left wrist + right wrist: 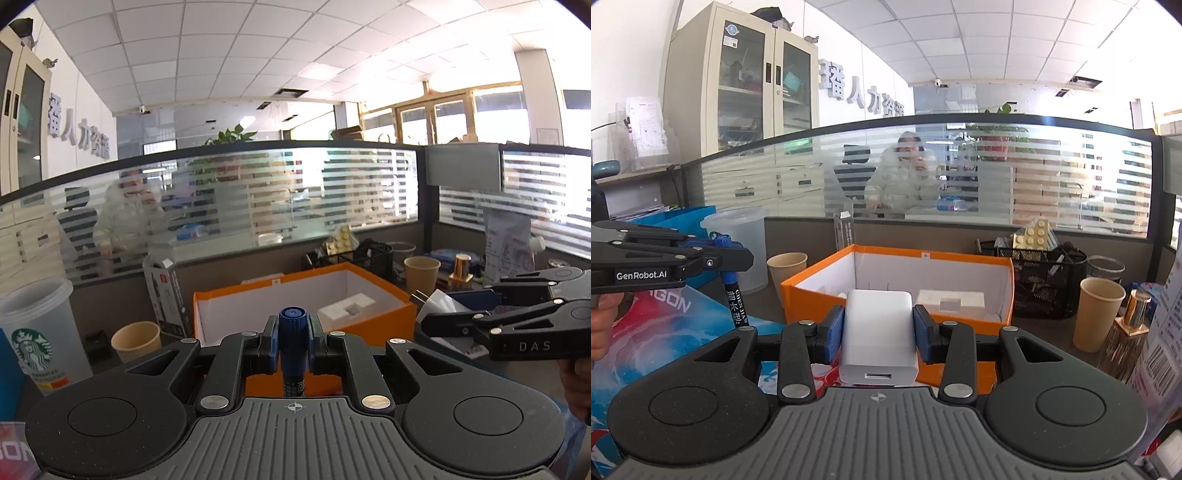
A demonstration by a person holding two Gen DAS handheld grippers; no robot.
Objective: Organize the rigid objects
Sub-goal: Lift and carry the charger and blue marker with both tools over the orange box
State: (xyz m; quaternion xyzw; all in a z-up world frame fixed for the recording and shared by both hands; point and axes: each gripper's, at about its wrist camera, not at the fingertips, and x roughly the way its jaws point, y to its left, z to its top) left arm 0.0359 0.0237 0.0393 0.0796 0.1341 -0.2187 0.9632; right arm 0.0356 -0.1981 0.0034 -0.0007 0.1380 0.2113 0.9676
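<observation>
My left gripper (292, 338) is shut on a blue marker (292, 328) that stands upright between its pads, cap up. From the right wrist view the same marker (733, 291) hangs below the left gripper (718, 251) at the left. My right gripper (879, 332) is shut on a white charger plug (879, 332), prongs pointing forward, USB port toward the camera. The right gripper (443, 314) shows at the right of the left wrist view with the charger (439, 301) in it. Just beyond both stands an open orange box (388, 291) (1010, 280) holding a white foam insert (951, 301).
Paper cups (136, 341) (1099, 314) flank the box, another (422, 277) is behind it. A clear Starbucks tumbler (37, 332) stands left. A black mesh organiser (1045, 280) and a gold bottle (1134, 317) sit right. A glass partition (960, 177) backs the desk, a person seated behind it.
</observation>
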